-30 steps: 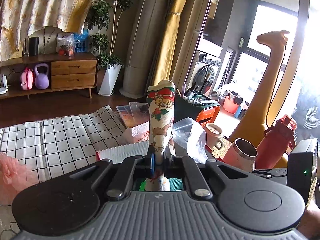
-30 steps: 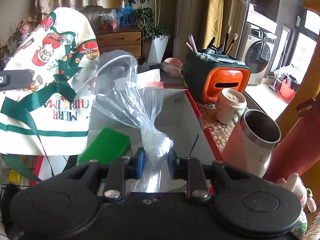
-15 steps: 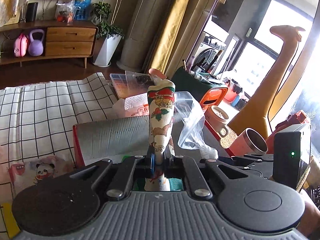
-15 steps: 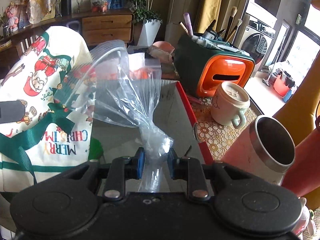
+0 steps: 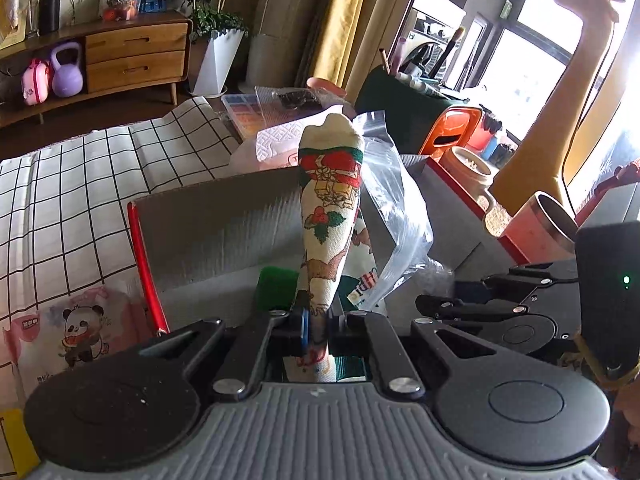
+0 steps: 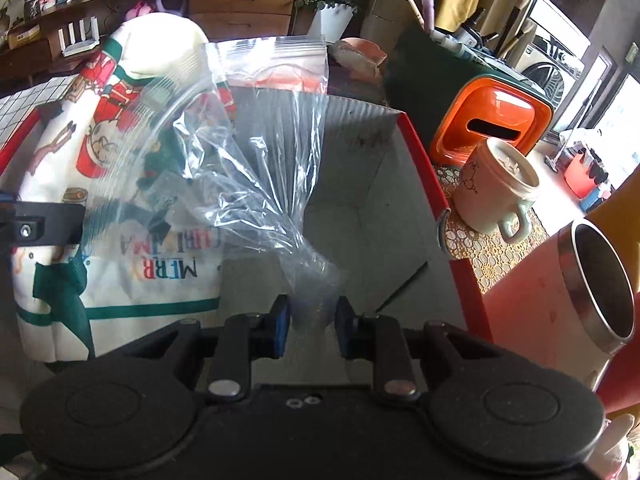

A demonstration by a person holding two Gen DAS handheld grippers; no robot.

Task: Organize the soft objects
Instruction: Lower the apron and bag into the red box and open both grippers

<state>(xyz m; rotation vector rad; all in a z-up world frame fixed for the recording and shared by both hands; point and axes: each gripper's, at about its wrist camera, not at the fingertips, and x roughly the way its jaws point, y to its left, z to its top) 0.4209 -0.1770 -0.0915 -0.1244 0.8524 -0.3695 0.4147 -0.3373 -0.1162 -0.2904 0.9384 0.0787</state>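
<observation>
While you tip both tools down toward the box, your left gripper [image 5: 318, 326] is clenched tight on a Christmas bag [image 5: 330, 216] — woven cotton-like fabric, cream w/ red gifts, holly and green trim, pinched into a stiff upright cone. From the right wrist view the same bag [image 6: 132, 168] hangs broad and flat, upside-down green and orange lettering on it. Your right gripper [image 6: 310, 326] is grasping a clear plastic zip bag [image 6: 264, 152]: thin, glossy, crinkled, gathered to a twist between the blue pads, fanning out above w/ the zip edge on top. Both soft items sit over the open cardboard box [image 6: 360, 168], grey corrugated inside, red outer edge. A green sponge-like block [image 5: 276, 288] lies in it, behind the fabric. Right of the box: smooth ceramic mug [image 6: 496, 188] and a pink tumbler [image 6: 560, 292] w/ steel rim.

Vs a sec ago: the box walls fill more of both views, more of the checked cloth [image 5: 80, 184] shows; grips unchanged.
</observation>
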